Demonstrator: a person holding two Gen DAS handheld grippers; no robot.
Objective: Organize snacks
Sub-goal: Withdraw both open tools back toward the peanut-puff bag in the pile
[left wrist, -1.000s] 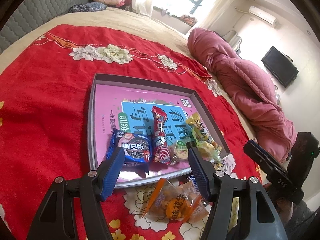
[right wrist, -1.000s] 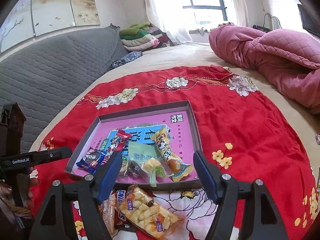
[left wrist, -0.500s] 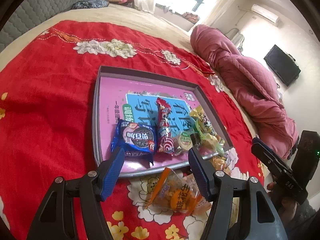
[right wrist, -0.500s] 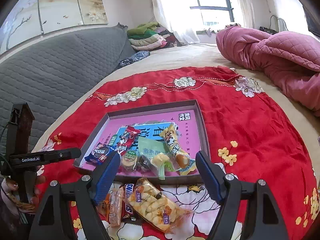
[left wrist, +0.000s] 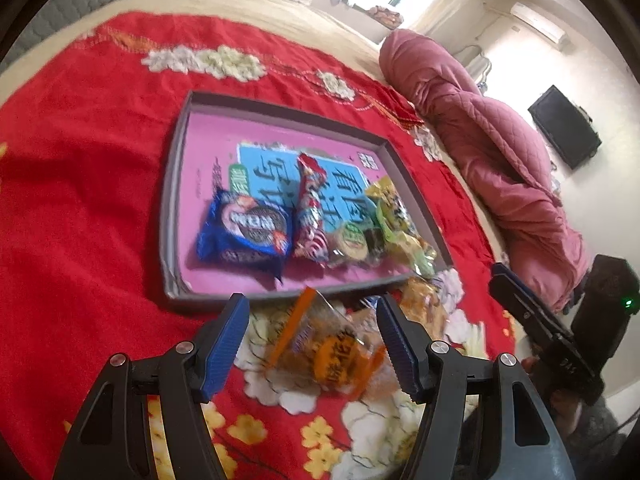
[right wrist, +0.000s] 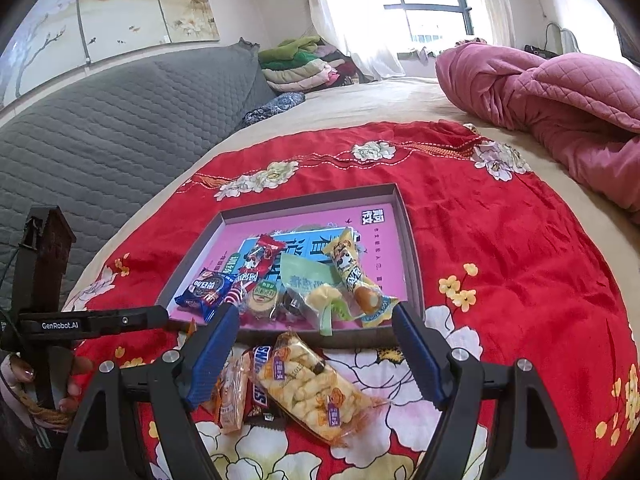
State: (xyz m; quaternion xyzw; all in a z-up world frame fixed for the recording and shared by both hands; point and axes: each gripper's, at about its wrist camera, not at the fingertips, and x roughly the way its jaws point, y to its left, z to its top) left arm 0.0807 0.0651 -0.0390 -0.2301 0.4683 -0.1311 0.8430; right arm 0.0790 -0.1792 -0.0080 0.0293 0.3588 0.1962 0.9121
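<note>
A bedroom: a bed [right wrist: 400, 96] under a red flowered cloth [right wrist: 520, 248], with a grey quilted headboard [right wrist: 100, 120] on the left, a pink quilt [right wrist: 560, 100] bunched at the right, folded clothes [right wrist: 304, 64] by a bright window [right wrist: 432, 4], and a dark screen [left wrist: 564, 128] on the far wall. On the cloth lies a shallow grey tray [right wrist: 412, 264] with a pink bottom, holding a blue biscuit pack [right wrist: 206, 290], a red stick pack [right wrist: 256, 266], a green bag [right wrist: 304, 280] and a yellow pack [right wrist: 352, 268]. Just in front of it on the cloth lie a puffed-snack bag [right wrist: 312, 388], a chocolate bar [right wrist: 260, 376] and an orange packet [left wrist: 332, 356]. The left gripper [left wrist: 312, 320] hovers over the orange packet, fingers apart and empty. The right gripper [right wrist: 316, 332] hangs over the puffed-snack bag, fingers apart, gripping nothing.
</note>
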